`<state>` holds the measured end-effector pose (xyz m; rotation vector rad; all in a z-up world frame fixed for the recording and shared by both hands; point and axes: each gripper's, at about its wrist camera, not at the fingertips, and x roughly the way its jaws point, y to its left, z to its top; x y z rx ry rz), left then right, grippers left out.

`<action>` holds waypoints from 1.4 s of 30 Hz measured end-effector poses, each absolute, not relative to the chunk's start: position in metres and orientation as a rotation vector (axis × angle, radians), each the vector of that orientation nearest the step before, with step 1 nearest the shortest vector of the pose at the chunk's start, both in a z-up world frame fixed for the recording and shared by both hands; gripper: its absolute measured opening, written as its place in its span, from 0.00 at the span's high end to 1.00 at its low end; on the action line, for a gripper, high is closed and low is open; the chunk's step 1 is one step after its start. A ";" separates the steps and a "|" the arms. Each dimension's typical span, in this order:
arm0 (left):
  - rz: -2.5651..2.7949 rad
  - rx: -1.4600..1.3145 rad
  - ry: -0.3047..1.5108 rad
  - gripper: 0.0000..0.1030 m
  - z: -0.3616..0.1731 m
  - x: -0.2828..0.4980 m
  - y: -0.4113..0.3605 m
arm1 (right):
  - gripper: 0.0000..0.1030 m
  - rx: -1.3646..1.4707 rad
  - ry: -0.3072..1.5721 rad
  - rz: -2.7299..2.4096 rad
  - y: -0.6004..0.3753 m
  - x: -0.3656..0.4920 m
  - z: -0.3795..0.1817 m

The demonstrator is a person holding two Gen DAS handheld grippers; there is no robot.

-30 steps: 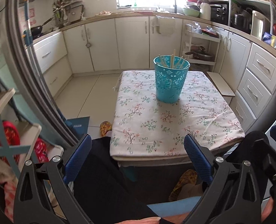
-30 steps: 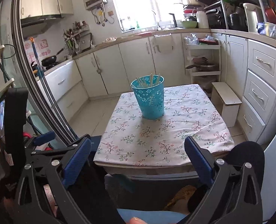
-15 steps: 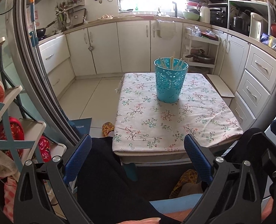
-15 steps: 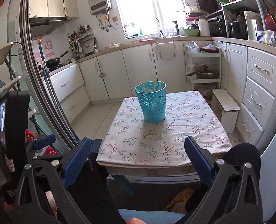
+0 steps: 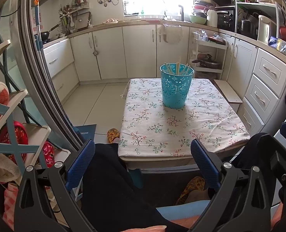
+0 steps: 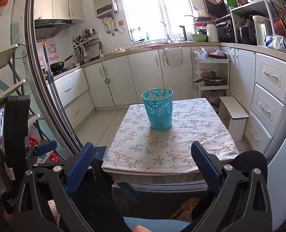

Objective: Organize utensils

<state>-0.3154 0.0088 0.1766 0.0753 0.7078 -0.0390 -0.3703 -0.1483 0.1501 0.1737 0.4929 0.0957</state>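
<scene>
A teal perforated cup [image 5: 175, 89] stands upright on the far half of a small table with a floral cloth [image 5: 181, 131]. Several pale wooden chopsticks [image 5: 178, 67] stick out of its top. The cup [image 6: 158, 110] and chopsticks [image 6: 159, 93] also show in the right wrist view, on the floral table [image 6: 172, 150]. My left gripper [image 5: 143, 158] is open and empty, held back from the table's near edge. My right gripper [image 6: 143, 160] is open and empty, also short of the near edge.
White kitchen cabinets [image 5: 139, 50] run along the far wall and right side. A small white stool [image 6: 233, 114] stands right of the table. A shelf rack with slippers [image 5: 11, 127] is at the left. A person's dark legs [image 5: 112, 183] are below the grippers.
Both grippers have drawn back and tilted up, so the table and cup look smaller and farther. Both stay open and empty. The cup has not moved.
</scene>
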 end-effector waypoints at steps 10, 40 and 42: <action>-0.039 0.075 0.707 0.08 0.176 -0.316 0.008 | 0.07 0.169 0.486 0.097 -0.148 -0.373 0.153; -0.037 0.075 0.705 0.08 0.176 -0.318 0.010 | 0.07 0.162 0.487 0.101 -0.144 -0.376 0.155; -0.037 0.075 0.705 0.08 0.176 -0.318 0.010 | 0.07 0.162 0.486 0.100 -0.144 -0.376 0.155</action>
